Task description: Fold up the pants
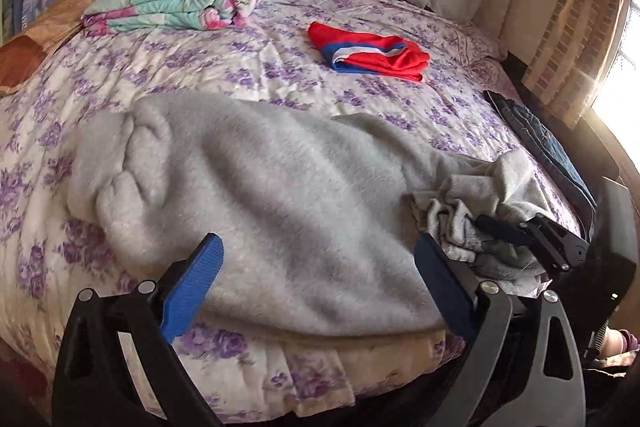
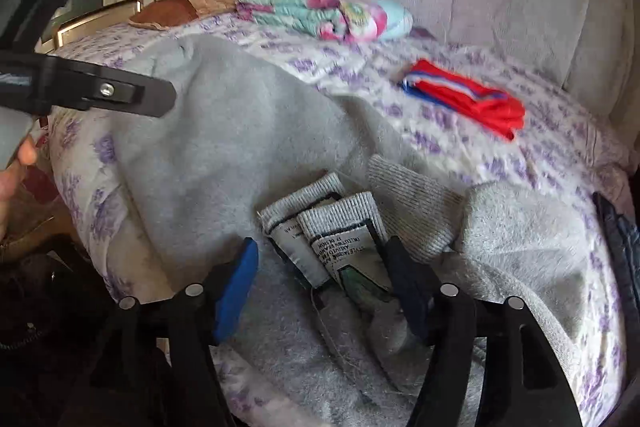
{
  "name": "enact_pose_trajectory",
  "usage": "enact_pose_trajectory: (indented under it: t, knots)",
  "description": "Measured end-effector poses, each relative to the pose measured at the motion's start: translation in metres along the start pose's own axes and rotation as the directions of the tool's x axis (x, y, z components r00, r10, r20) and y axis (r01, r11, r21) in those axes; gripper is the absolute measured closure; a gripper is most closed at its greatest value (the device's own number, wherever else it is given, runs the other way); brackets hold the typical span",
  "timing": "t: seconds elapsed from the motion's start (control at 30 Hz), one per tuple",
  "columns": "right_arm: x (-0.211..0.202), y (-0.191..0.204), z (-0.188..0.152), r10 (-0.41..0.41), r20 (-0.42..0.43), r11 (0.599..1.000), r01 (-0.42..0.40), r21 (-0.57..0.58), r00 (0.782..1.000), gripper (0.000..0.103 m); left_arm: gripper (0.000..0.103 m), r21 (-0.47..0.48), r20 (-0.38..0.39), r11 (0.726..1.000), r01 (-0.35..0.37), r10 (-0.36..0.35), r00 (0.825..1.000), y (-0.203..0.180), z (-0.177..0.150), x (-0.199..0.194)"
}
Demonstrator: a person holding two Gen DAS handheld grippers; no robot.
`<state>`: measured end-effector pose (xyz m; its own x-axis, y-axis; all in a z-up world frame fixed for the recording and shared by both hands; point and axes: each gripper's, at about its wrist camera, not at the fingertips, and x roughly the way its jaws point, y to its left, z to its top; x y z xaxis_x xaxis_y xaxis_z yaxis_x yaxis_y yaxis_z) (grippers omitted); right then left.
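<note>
The left gripper (image 1: 318, 277) is spread wide, its two blue pads (image 1: 194, 289) standing apart over the near edge of the grey pants (image 1: 256, 195) and gripping nothing. The right gripper (image 2: 320, 283) is likewise released, its fingers parted on either side of the pants' waistband labels (image 2: 340, 247), with no cloth pinched between them. In the left wrist view the right gripper shows as a black frame resting against the bunched waist end of the pants; in the right wrist view the left gripper shows as a black bar above the pants' far left part.

The pants are fleecy light grey sweatpants lying across the near side of the bed (image 1: 240, 67), on a bedspread printed with purple flowers. Their broad part is puffed and softly creased, with rounded folds at the end away from the waist. The waist end is crumpled, the ribbed band turned up so that two white sewn-in labels with dark print face the right wrist camera; the print is too small to read. The near edge of the pants reaches the edge of the bed.

Beyond the pants, well apart from them, lies a folded red garment (image 1: 370, 53) with blue and white stripes. Farther beyond the pants, near the pale headboard, sits a folded floral blanket (image 1: 180, 1) in teal and pink. Just beside the pants' waist end, at the bed's edge, lies dark denim cloth (image 1: 540, 135).
</note>
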<state>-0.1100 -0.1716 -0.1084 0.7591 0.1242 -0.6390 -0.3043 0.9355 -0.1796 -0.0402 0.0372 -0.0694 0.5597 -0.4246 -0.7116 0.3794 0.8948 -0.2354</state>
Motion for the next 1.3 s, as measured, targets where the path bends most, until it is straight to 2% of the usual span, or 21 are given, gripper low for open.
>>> enact_pose_trajectory:
  t: [0.07,0.1,0.2,0.3,0.37,0.4,0.43,0.47,0.5,0.53,0.6,0.67,0.77,0.8,0.83,0.87,0.97,1.03,1.17,1.27,1.3]
  knots:
    - [-0.025,-0.013,0.001,0.175,0.065,0.982,-0.179,0.067,0.982,0.033,0.009,-0.010,-0.003,1.000,-0.008,0.008,1.000,0.010,-0.004,-0.002]
    - [-0.038,-0.021,0.002,0.190,0.090,0.976,-0.198,0.088,0.978,0.033,0.009,-0.013,-0.003,1.000,-0.009,0.009,1.000,0.013,-0.006,-0.004]
    - [-0.064,-0.033,0.009,0.126,0.117,0.988,-0.135,0.074,0.985,0.033,0.009,-0.015,0.002,1.000,0.008,-0.008,1.000,0.017,-0.006,-0.004]
    - [-0.052,-0.035,0.017,0.075,0.038,0.997,-0.076,0.033,0.996,0.034,0.009,-0.011,0.005,1.000,0.024,-0.024,1.000,0.012,-0.006,0.000]
    - [-0.029,-0.030,0.021,0.063,-0.032,0.998,-0.063,-0.005,0.998,0.043,0.009,-0.007,-0.002,0.999,0.035,-0.035,0.999,0.008,-0.008,0.003]
    - [-0.017,-0.028,0.019,0.076,-0.075,0.997,-0.077,-0.014,0.994,0.051,0.009,0.000,-0.003,1.000,0.030,-0.030,1.000,0.005,-0.009,0.004]
    - [-0.005,-0.030,0.016,0.093,-0.109,0.995,-0.095,-0.015,0.990,0.065,0.009,0.011,-0.002,1.000,0.021,-0.021,1.000,0.003,-0.010,0.005]
    - [0.003,-0.030,0.012,0.085,-0.124,0.996,-0.089,-0.026,0.989,0.066,0.009,0.019,-0.002,1.000,0.017,-0.017,1.000,0.002,-0.010,0.005]
    - [0.004,-0.033,0.011,0.095,-0.110,0.995,-0.098,-0.021,0.989,0.071,0.009,0.021,-0.003,1.000,0.020,-0.020,1.000,0.001,-0.010,0.005]
    - [0.002,-0.038,0.012,0.122,-0.102,0.992,-0.122,0.009,0.987,0.083,0.009,0.020,-0.004,1.000,0.025,-0.025,1.000,0.001,-0.011,0.004]
    - [-0.004,-0.049,0.014,0.191,-0.081,0.980,-0.186,0.073,0.978,0.090,0.009,0.016,-0.006,0.999,0.033,-0.033,0.999,0.003,-0.011,0.004]
    - [-0.013,-0.056,0.017,0.216,-0.058,0.974,-0.211,0.085,0.975,0.091,0.009,0.009,-0.009,0.999,0.041,-0.041,0.999,0.005,-0.010,0.004]
    - [-0.018,-0.068,0.020,0.293,-0.038,0.949,-0.285,0.134,0.955,0.091,0.009,0.004,-0.008,0.999,0.051,-0.051,0.999,0.007,-0.009,0.003]
    - [-0.016,-0.070,0.020,0.312,-0.052,0.942,-0.301,0.148,0.949,0.089,0.009,0.002,-0.007,0.999,0.053,-0.053,0.999,0.007,-0.009,0.004]
    - [-0.012,-0.072,0.019,0.326,-0.071,0.936,-0.311,0.163,0.943,0.082,0.009,0.003,-0.007,0.999,0.052,-0.052,0.999,0.007,-0.010,0.004]
    - [-0.008,-0.073,0.016,0.317,-0.085,0.938,-0.299,0.172,0.945,0.077,0.009,0.005,-0.008,0.999,0.050,-0.050,0.999,0.007,-0.010,0.004]
    - [-0.006,-0.064,0.012,0.291,-0.088,0.951,-0.278,0.139,0.953,0.072,0.009,0.017,-0.009,0.999,0.041,-0.041,0.999,0.006,-0.011,0.005]
    - [-0.010,-0.058,0.013,0.300,-0.079,0.950,-0.290,0.118,0.951,0.073,0.009,0.019,-0.010,0.999,0.038,-0.038,0.999,0.005,-0.011,0.005]
    - [-0.003,-0.044,0.016,0.210,-0.122,0.978,-0.208,0.029,0.970,0.075,0.009,0.019,-0.010,0.999,0.040,-0.040,0.999,0.006,-0.011,0.005]
    - [0.000,-0.029,0.018,0.154,-0.136,0.985,-0.163,-0.057,0.979,0.071,0.009,0.020,-0.011,0.999,0.042,-0.042,0.999,0.007,-0.010,0.005]
    - [0.001,-0.024,0.019,0.137,-0.143,0.985,-0.150,-0.089,0.980,0.076,0.009,0.018,-0.011,0.999,0.041,-0.041,0.999,0.006,-0.010,0.005]
